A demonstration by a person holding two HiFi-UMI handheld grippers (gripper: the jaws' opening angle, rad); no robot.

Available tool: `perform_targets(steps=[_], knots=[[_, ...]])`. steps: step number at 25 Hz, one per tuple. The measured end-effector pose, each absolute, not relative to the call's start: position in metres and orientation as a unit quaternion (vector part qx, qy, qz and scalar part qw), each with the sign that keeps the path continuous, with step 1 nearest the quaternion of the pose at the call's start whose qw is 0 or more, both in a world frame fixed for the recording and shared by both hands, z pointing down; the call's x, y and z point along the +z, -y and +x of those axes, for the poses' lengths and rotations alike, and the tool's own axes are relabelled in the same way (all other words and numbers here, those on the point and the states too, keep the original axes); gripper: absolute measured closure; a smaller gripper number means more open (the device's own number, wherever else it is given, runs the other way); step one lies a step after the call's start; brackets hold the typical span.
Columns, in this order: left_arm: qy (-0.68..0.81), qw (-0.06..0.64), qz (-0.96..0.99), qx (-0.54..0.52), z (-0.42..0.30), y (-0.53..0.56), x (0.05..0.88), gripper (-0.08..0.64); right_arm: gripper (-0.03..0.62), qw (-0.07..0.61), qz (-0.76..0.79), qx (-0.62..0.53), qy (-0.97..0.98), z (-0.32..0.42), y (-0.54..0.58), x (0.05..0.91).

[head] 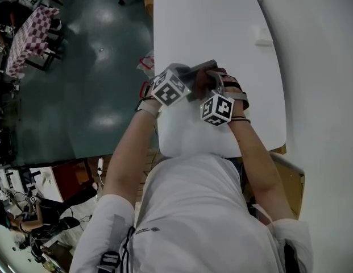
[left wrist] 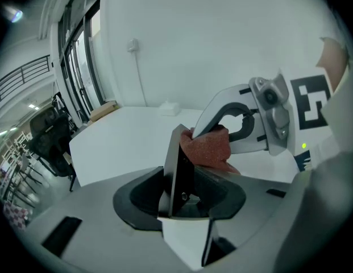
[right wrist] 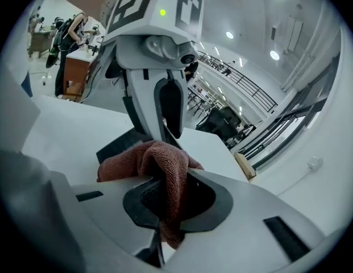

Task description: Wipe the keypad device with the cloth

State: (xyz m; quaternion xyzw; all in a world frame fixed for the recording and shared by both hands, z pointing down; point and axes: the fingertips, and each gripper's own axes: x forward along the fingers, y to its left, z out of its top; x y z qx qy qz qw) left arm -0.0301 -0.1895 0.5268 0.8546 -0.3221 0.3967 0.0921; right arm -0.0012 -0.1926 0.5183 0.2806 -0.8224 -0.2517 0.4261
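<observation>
Two grippers are working close together over the near end of the white desk. The left gripper is clamping its fingers on the lower end of the keypad device, and it is holding that dark slab on edge, with the far end pointing up and away. The right gripper is pinching the reddish-brown cloth tight between its closed fingers, and the bunched cloth is pressing against the upper part of the device's face, just beyond the left gripper's fingers.
</observation>
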Motion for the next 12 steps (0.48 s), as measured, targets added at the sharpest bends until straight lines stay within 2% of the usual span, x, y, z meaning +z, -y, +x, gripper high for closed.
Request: perform_targets(steps=[12], knots=[[0.322, 0.092, 0.856, 0.395, -0.029, 0.194, 0.528, 0.394, 0.554, 0.433, 0.272, -0.204, 0.835, 0.018, 0.169, 0.553]])
